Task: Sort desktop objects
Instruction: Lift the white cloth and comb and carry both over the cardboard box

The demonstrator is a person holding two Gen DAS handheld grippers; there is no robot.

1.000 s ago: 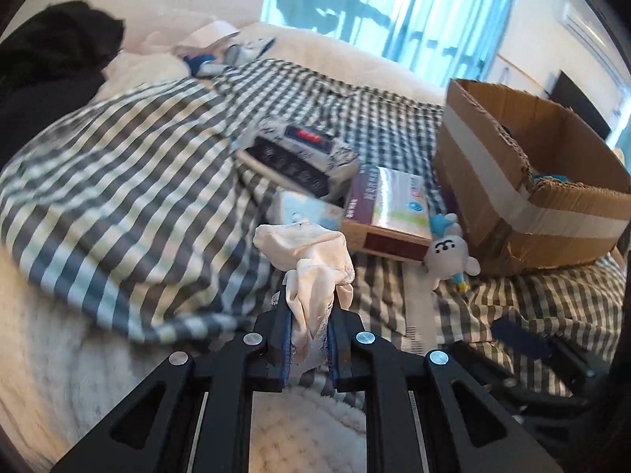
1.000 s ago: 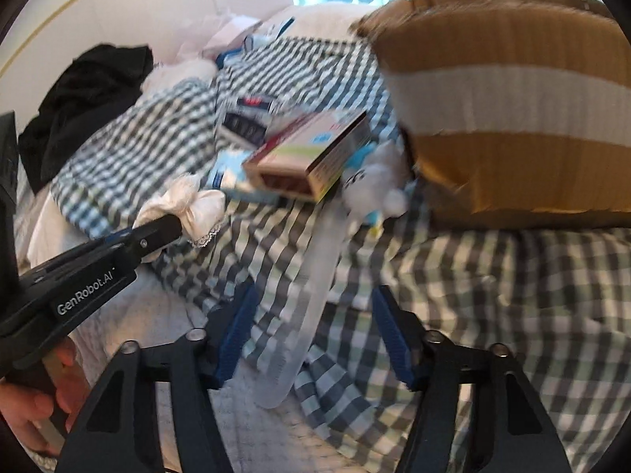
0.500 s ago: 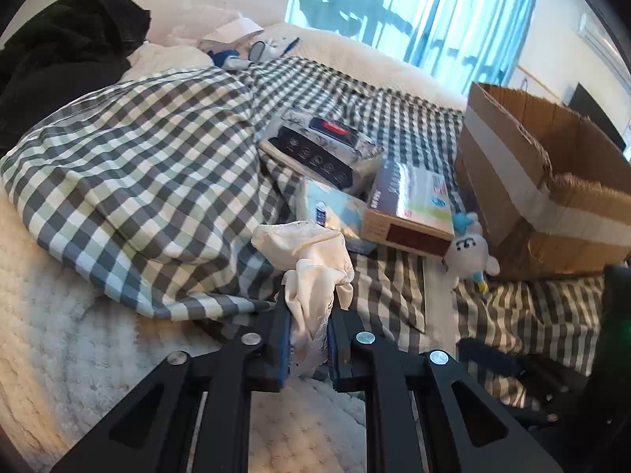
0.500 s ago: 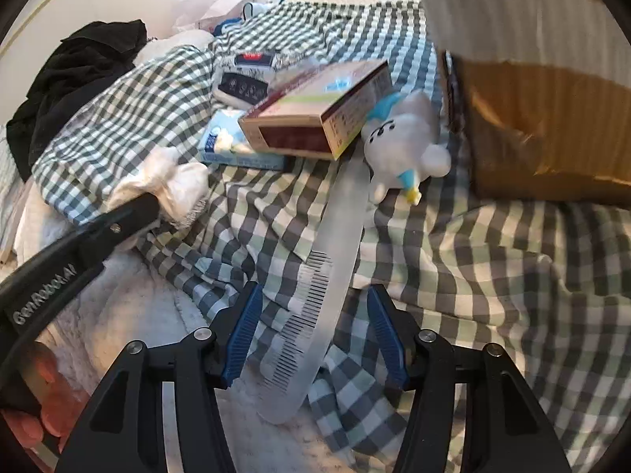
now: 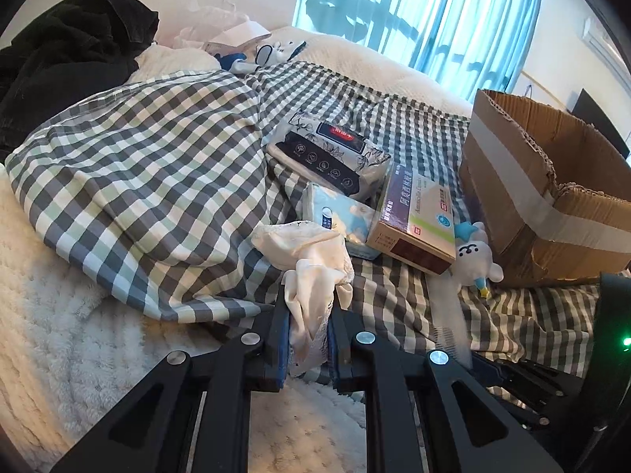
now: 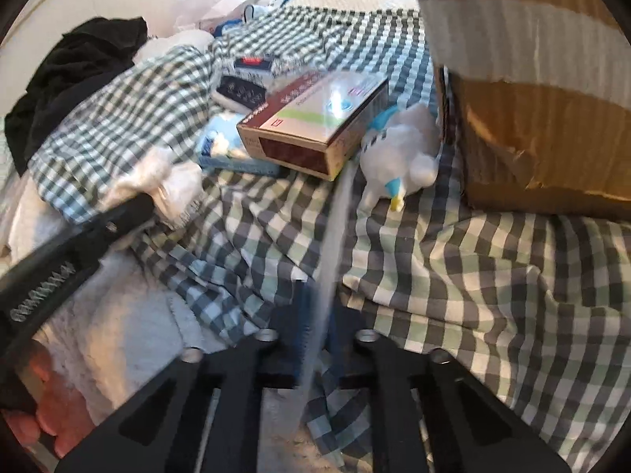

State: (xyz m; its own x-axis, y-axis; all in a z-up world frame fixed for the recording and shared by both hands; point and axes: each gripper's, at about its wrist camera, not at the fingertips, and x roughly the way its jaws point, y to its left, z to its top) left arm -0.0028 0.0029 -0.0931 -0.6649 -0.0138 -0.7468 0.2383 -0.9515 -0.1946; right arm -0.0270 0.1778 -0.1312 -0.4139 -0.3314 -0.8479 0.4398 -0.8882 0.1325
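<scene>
Cardboard box (image 5: 544, 197) right — medicine carton (image 5: 414, 220), plush toy (image 5: 475, 256) beside | checked cloth (image 5: 150, 181) beneath

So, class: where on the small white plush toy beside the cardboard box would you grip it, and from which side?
Probably the white plush toy's round body, from above. It lies on the checked cloth with the medicine box close on one side and the cardboard box on the other, so side approaches look cramped.

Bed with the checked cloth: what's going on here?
A person is sorting clutter with two handheld grippers. The left gripper is shut on a white cloth. The right gripper has clamped a clear comb lying on the checked cloth, near the cardboard box.
</scene>
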